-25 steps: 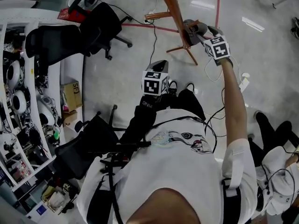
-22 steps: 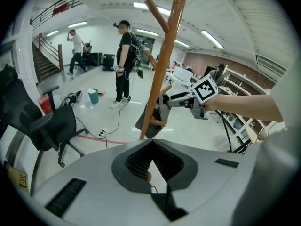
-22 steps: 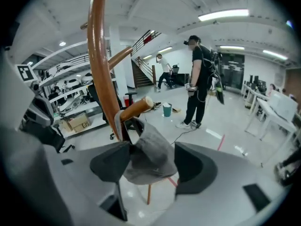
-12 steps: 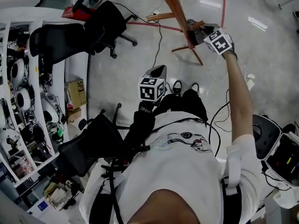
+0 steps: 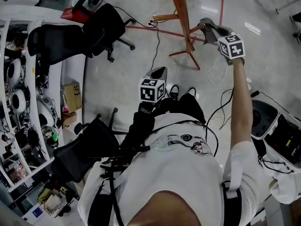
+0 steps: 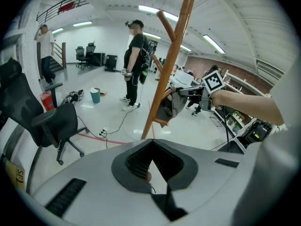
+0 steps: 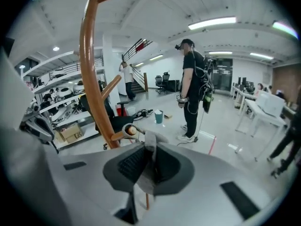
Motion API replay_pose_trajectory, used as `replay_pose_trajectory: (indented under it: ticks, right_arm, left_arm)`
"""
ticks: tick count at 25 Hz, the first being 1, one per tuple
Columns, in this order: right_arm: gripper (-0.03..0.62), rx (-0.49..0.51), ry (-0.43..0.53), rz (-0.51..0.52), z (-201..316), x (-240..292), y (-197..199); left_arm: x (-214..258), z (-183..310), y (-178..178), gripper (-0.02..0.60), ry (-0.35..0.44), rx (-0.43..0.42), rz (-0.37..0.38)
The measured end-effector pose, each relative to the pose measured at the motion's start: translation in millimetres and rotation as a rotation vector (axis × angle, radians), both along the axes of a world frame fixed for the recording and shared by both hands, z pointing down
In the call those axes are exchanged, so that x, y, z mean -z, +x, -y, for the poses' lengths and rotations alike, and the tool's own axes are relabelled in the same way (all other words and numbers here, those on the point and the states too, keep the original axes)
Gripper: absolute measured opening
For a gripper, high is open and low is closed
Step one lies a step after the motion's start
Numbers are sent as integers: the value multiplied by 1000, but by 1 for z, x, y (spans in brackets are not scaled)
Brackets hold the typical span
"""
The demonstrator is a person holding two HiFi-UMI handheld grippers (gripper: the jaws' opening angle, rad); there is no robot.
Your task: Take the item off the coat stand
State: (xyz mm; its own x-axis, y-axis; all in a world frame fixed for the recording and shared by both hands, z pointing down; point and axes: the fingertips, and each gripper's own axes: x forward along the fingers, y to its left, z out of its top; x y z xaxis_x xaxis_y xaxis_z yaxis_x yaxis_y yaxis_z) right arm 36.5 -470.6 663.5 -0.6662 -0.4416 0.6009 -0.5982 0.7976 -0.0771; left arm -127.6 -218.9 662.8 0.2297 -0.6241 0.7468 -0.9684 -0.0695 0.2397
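We hold the right gripper (image 5: pixel 206 25) up at the wooden coat stand (image 5: pixel 180 7), arm stretched out over the floor (image 5: pixel 122 79). In the right gripper view its jaws have just been closing, and they now pinch a fold of the grey cloth item (image 7: pixel 150 142) between the black pads (image 7: pixel 128 163). The gap left between them is only as wide as the cloth. The item hangs from a short lower peg (image 7: pixel 112 136) on the stand's near side. A grey loop at its top lies round the very tip of that peg, and the rest droops down through the jaws.

The left gripper (image 5: pixel 158 72) sits low in front of our body, well apart from the stand and pointing down towards the floor. In the left gripper view its jaws meet at their tips and nothing is between them.

From that view we also see the item (image 6: pixel 176 102) beside the stand's slanted pole (image 6: pixel 171 65). A person in black (image 7: pixel 192 88) stands farther off. A black office chair (image 5: pixel 101 25) stands beside the shelves (image 5: pixel 19 102) at our left.
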Motion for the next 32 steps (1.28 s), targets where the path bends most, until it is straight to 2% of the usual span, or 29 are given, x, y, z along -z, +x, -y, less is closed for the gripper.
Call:
replay_pose_trajectory:
  ticks: [3,7,10,14,16,23,27,32]
  right_arm:
    - [46,-85,19,25,-1,16,17]
    - [46,-217,86,86,-16,68,38]
    - [46,-327,164,157,-41,120,52]
    - [46,-428,273,235,-84,191,59]
    - [46,-444,323,257,-102,221,57]
    - [46,-468,438,319,-158,299,45]
    - [46,-499,452,336,-186,311,37]
    - [46,-524,454,366,-189,315,27]
  left_arm:
    - [7,1,-2,5,27,-6,-6]
    - [33,8,-7,5,88,-15,8]
    - [62,19,-3,5,181,-30,20]
    - [116,40,8,5,361,-71,24]
    - [145,53,13,6,450,-90,16]
    - [236,62,20,5,676,-143,40]
    - [267,56,24,5,743,-138,29]
    - [292,68,27,5,809,-132,34]
